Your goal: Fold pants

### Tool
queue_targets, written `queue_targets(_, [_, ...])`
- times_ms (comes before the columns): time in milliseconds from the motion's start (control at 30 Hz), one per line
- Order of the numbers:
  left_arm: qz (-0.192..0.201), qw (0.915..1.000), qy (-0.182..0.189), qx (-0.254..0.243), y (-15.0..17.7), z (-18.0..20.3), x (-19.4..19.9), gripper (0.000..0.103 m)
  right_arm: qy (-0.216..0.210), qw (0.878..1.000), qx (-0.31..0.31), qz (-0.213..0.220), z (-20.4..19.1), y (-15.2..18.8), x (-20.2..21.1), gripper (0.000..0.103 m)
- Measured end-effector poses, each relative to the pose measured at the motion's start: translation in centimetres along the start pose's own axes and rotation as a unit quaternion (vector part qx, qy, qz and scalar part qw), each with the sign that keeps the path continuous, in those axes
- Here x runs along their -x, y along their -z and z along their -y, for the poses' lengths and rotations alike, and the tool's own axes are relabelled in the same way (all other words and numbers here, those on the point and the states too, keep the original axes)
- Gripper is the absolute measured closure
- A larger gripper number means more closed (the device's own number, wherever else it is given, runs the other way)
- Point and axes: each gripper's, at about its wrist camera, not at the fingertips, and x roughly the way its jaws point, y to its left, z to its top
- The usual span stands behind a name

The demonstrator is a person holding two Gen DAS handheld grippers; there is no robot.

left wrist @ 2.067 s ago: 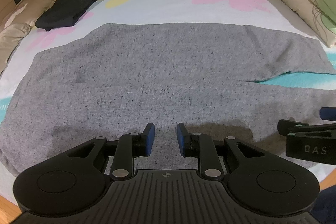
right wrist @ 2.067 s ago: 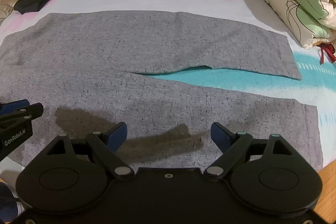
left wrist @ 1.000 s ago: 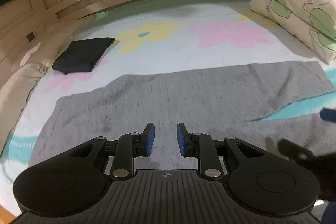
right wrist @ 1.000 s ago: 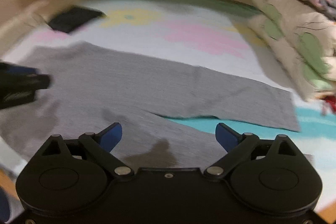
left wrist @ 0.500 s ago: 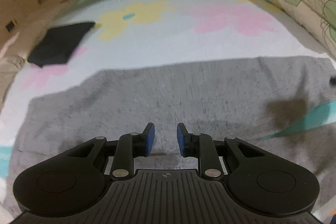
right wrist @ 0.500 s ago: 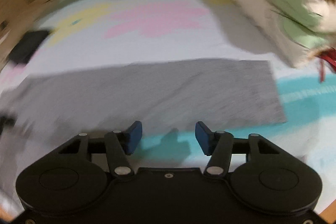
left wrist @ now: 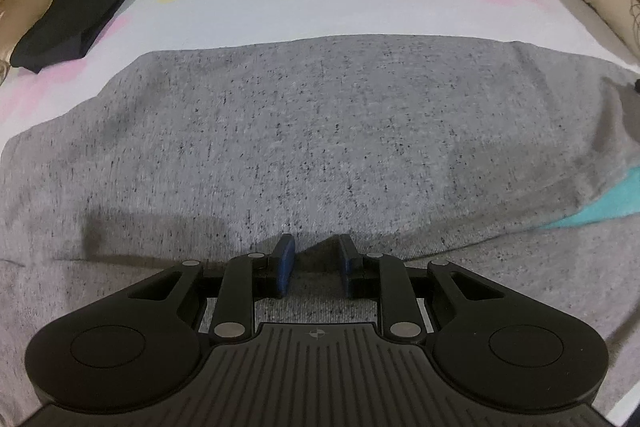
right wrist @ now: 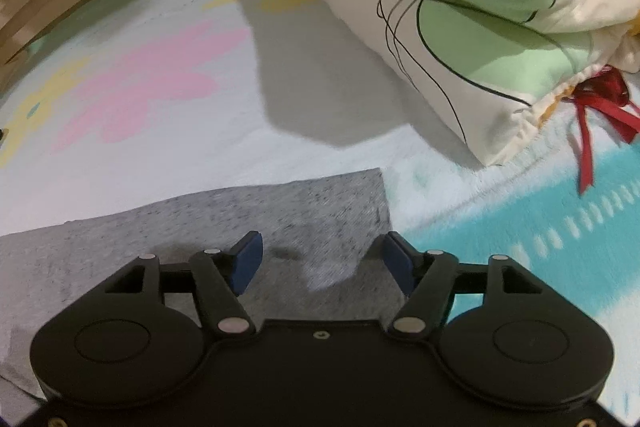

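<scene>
As grippers hover over the grey pants [left wrist: 320, 131], a mis-grab looms.
Left gripper [left wrist: 314, 265] narrowly parted, empty; right gripper [right wrist: 320, 263] opening at the blurred hem (lower centre), perhaps pinching one layer only.

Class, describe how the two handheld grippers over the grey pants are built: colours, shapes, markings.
Both look alike. The left gripper has a black ribbed body, two round black discs, angled linkage arms with silver pivot pins, blue pads and a small crosshair mark. The right gripper has a smooth black body with a small centre screw, the same discs, pins and blue pads. No cables or sleeves show.
</scene>
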Motion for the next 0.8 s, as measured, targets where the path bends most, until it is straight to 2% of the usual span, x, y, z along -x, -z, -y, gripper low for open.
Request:
queue_targets(133, [0.002, 1.0000, -0.005, 0.000, -0.2, 0.2, 0.1, 0.080, -0.022, 1.000, 0.002, 0.004, 0.8, -0.5, -1.3, 0.033])
queue_targets(200, [0.002, 1.0000, -0.007, 0.004, -0.7, 0.5, 0.1, 0.080, -0.019, 1.000, 0.005, 0.012, 1.1, -0.5, -1.2, 0.044])
queue_targets(267, [0.001, 0.9999, -0.004, 0.012, -1.3, 0.5, 0.1, 0.081, -0.018, 1.000, 0.014, 0.017, 1.5, -0.5, -0.9, 0.071])
queue_targets(300, [0.002, 0.9999, -0.001, 0.015, -1.5, 0.7, 0.3, 0.081, -0.040, 0.999, 0.009, 0.020, 1.9, -0.5, -0.6, 0.083])
queue_targets(333, [0.005, 0.9998, 0.001, 0.019, -1.7, 0.8, 0.4, 0.080, -0.062, 0.998, -0.004, 0.022, 2.4, -0.4, -0.3, 0.088])
queue_targets(400, [0.011, 0.9997, 0.003, 0.023, -2.1, 0.9, 0.5, 0.080, -0.076, 0.996, -0.004, 0.035, 2.6, -0.2, 0.5, 0.089])
queue_targets(600, [0.025, 0.9976, 0.040, 0.050, -3.9, 1.3, 1.0, 0.080, -0.107, 0.989, 0.071, 0.071, 0.7, 1.2, 4.9, 0.089])
queue_targets(733, [0.027, 0.9930, 0.083, 0.079, -5.7, 1.4, 0.9, 0.080, -0.139, 0.975, 0.145, 0.091, -1.4, 3.3, 8.8, 0.089])
queue_targets(800, [0.027, 0.9900, 0.101, 0.095, -6.7, 1.4, 0.7, 0.080, -0.151, 0.964, 0.195, 0.095, -2.5, 4.9, 10.8, 0.089])
